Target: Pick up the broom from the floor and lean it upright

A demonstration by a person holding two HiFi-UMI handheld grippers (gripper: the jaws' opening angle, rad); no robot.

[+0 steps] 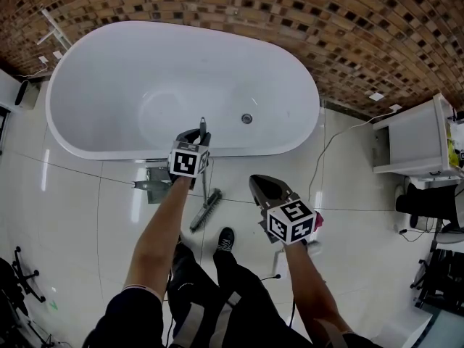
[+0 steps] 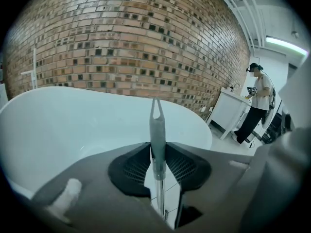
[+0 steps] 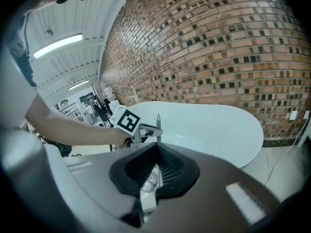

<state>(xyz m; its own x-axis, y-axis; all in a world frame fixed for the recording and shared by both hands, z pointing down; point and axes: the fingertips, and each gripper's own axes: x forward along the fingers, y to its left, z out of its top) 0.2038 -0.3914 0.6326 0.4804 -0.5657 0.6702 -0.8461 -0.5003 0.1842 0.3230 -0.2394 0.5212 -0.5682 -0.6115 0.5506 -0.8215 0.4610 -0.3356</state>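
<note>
The broom stands nearly upright in front of the white bathtub. Its brush head rests on the tiled floor, and its handle rises to a grey forked tip by the tub's near rim. My left gripper is shut on the upper handle. In the left gripper view the handle sticks up between the black pads. The right gripper hangs to the right of the broom, apart from it, jaws together and holding nothing. The right gripper view shows the left gripper and the handle tip before the tub.
A brick wall runs behind the tub. A white cabinet stands at the right with a cable trailing over the floor. A grey fitting lies by the tub's foot. My shoe is near the brush. Another person stands far right.
</note>
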